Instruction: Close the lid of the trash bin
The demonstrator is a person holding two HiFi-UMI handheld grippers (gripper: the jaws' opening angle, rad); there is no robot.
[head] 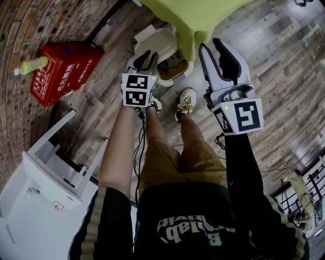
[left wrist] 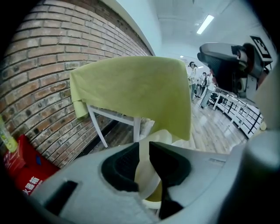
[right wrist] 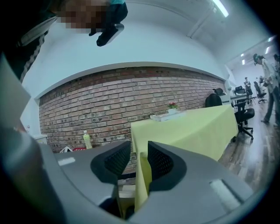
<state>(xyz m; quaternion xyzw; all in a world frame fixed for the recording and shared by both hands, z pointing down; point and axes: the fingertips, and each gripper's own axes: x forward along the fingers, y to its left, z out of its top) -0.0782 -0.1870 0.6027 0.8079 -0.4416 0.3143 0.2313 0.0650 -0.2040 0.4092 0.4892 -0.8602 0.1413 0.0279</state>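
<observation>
Since the lid [head: 161, 39] looks light and stiff, take its top edge, between the spread jaws of the left hand-held gripper [left wrist: 144, 148].

The trash bin [head: 173, 78] at twelve o'clock in the head view is smooth cream plastic with a soft gloss, and its lid [head: 161, 40] is the same. The cloth [head: 198, 15] just past it is matt, yellow-green woven fabric. The floor [head: 284, 61] at two o'clock is grey-brown wood-grain plank with a faint sheen. The wall [head: 30, 25] at ten to eleven o'clock is rough, matt brick. At ten o'clock the red box [head: 61, 71] looks like printed cardboard and the bottle [head: 31, 65] like clear plastic. The white furniture [head: 20, 203] at eight o'clock is smooth and painted-looking. The left gripper [head: 144, 58] and right gripper [head: 212, 48] have matt pale-grey plastic shells, with black ribbed pads [right wrist: 162, 164].
</observation>
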